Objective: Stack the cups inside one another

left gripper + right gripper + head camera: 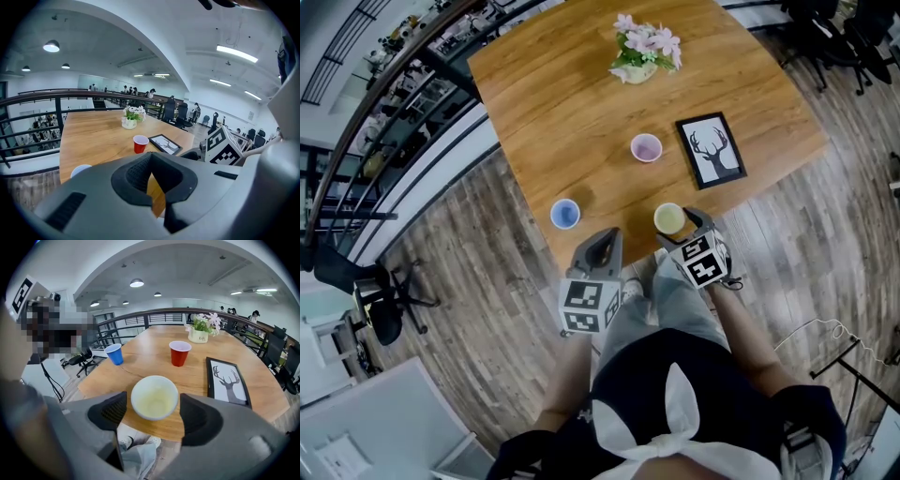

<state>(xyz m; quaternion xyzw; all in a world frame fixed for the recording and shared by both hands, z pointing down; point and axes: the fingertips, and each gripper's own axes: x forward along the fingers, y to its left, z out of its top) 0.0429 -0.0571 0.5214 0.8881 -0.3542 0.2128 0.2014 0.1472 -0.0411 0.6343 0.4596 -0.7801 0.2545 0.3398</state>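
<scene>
My right claw (153,412) stands apart around the yellow cup (154,401), which sits upright at the near edge of the wooden surface (581,112), a pad just beside each wall and no squeeze that I can make out. My left claw (152,176) has its jaws together on nothing, held at the same near edge, near the blue cup (565,214). The red cup (179,352) stands alone further in, just beside the deer picture (711,150), with the flower pot (642,52) beyond.
</scene>
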